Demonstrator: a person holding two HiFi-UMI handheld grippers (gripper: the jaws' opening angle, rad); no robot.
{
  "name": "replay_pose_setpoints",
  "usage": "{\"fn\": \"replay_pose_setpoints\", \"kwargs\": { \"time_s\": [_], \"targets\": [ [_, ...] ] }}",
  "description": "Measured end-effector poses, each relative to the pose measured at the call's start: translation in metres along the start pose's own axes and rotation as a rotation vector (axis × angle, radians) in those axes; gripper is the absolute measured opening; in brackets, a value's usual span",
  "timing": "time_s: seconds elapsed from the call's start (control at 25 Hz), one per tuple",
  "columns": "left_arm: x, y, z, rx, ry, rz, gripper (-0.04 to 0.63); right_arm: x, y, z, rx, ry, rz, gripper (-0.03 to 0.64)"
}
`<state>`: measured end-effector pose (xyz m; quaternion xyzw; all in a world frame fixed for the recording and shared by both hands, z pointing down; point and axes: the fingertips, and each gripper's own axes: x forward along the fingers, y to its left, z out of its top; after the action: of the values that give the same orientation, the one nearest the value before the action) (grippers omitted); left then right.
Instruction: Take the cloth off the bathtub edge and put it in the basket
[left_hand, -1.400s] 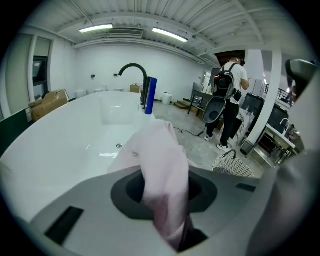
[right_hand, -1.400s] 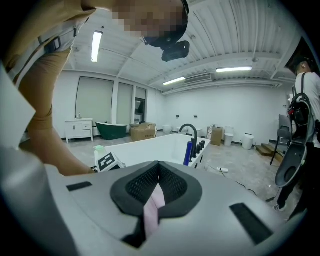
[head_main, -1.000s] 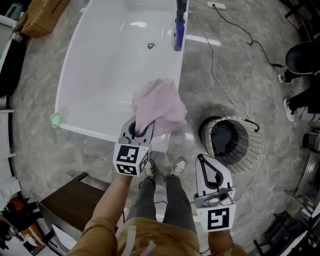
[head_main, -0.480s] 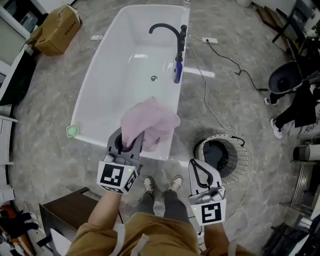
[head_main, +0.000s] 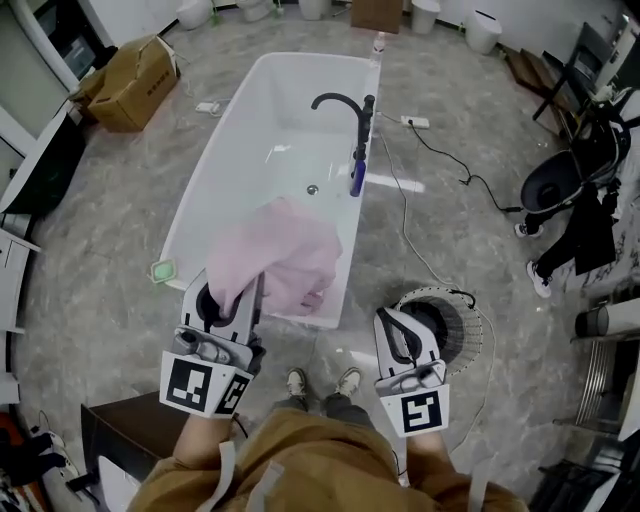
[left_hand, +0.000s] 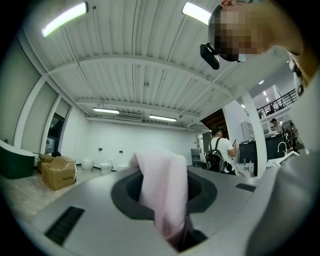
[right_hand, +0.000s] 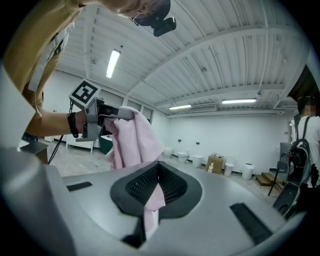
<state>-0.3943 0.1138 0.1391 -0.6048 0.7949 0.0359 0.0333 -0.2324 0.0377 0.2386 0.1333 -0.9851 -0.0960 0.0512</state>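
One cloth (head_main: 285, 255), one bathtub (head_main: 190, 215), one tap (head_main: 335, 100), one basket (head_main: 482, 322) and one box (head_main: 135, 70) are counted. Two grippers are seen: left gripper (head_main: 228, 287), right gripper (head_main: 386, 317).

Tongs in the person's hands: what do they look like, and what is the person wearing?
The left tongs and right tongs are light grey, with black pads round a rounded hole. Each ends in a white cube printed with black square markers. The person wears a mustard-brown top and a black wristband.

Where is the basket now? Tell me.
In the head view, the basket stands on the floor right of the bathtub, just beyond the right tongs.
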Motion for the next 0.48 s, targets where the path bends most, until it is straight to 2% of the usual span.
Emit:
{"fn": "replay_pose_setpoints", "kwargs": {
  "time_s": [0.12, 0.32, 0.48],
  "targets": [
    [-0.006, -0.001, 0.021, 0.024, -0.011, 0.002, 0.101, -0.001, -0.004, 0.022, -0.008, -0.015, -0.003, 0.003],
    [-0.017, 0.004, 0.02, 0.005, 0.001, 0.009, 0.101, 0.001, 0.0, 0.033, -0.02, -0.016, -0.001, 0.003],
    [-0.029, -0.004, 0.021, -0.005, -0.017, -0.023, 0.101, 0.003, 0.011, 0.032, -0.042, 0.009, 0.004, 0.005]
  ]
}}
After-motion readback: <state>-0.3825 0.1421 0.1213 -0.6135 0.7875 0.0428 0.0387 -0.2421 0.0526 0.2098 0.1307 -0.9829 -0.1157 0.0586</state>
